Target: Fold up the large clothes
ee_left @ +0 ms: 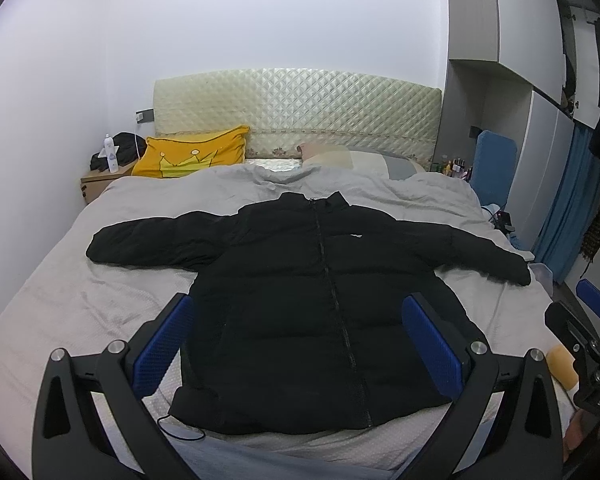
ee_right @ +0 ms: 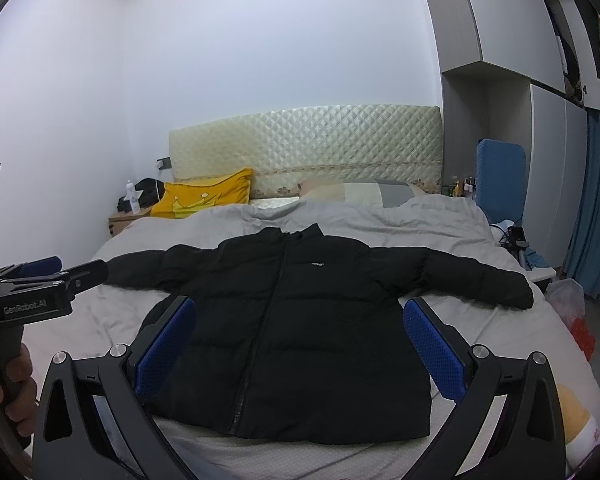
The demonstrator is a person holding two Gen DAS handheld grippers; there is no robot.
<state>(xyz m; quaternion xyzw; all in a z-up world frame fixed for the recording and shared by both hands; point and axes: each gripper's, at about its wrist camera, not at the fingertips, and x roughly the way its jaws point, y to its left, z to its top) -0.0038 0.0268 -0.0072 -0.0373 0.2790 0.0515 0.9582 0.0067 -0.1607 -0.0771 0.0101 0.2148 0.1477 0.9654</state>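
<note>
Black puffer jacket [ee_left: 300, 304] lies flat, front up and zipped, on the bed [ee_left: 60, 300], over a grey cover. Both sleeves are spread out sideways, the collar points toward the quilted headboard [ee_left: 296, 108], and the hem is nearest the cameras. A small white logo sits on the chest, and a thin black cord loop trails off the hem corner in the left wrist view.

The left tool [ee_left: 300, 346] hangs above the jacket's lower half with its blue-padded jaws wide apart, holding nothing. The right tool [ee_right: 298, 348] is likewise spread open and empty above the jacket's lower body. Each tool shows at the edge of the other's view: the right one at the far right of the left wrist view, the left one at the far left of the right wrist view, with a hand [ee_right: 4, 384] on its grip.

A yellow pillow [ee_left: 192, 156] with a crown print leans near the headboard, beside a wooden nightstand [ee_left: 96, 184] carrying a white bottle [ee_left: 111, 154].
</note>
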